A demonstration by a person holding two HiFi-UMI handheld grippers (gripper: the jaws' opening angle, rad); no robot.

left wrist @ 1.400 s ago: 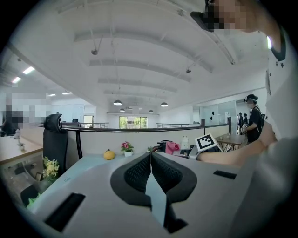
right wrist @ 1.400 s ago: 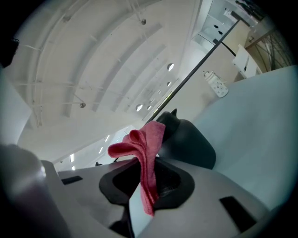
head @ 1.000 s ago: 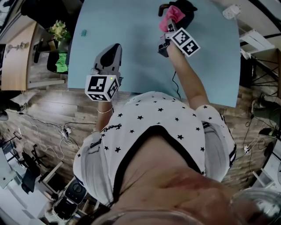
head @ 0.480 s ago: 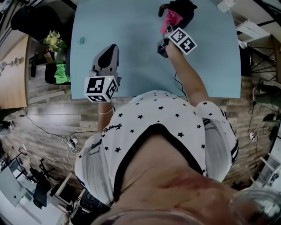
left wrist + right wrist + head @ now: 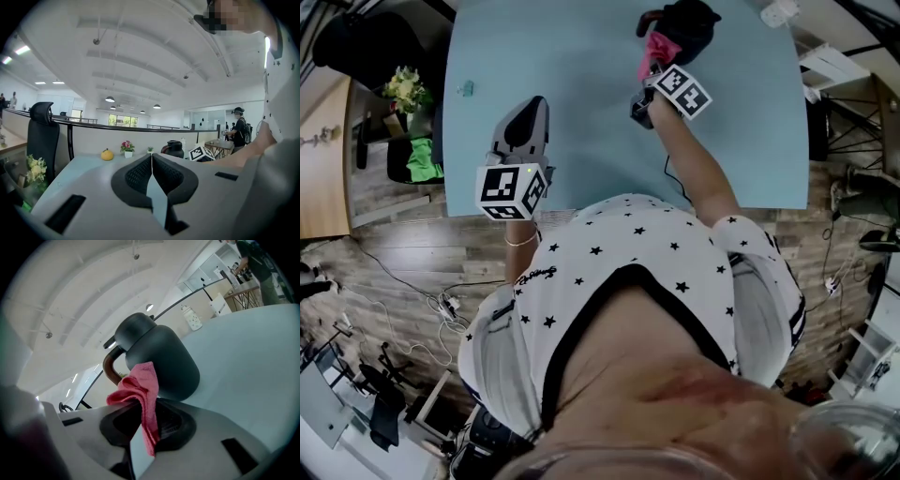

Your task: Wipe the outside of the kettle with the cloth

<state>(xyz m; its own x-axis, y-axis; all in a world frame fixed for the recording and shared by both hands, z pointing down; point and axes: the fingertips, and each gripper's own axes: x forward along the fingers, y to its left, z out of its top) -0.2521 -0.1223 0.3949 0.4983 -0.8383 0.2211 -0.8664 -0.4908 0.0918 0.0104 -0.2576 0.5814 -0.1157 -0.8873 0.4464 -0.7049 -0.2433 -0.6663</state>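
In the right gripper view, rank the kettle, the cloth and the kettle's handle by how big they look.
Largest: the dark grey rounded kettle.
Second: the pink fabric cloth clamped in the right hand-held gripper, though nearness to the camera enlarges it.
Smallest: the brown curved kettle handle, partly hidden behind the cloth.

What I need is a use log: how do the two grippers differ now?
The right gripper is shut on the pink cloth; the left gripper is shut on nothing. The right gripper is by the kettle at the far side; the left gripper is nearer the person. Both are shut, over the table.
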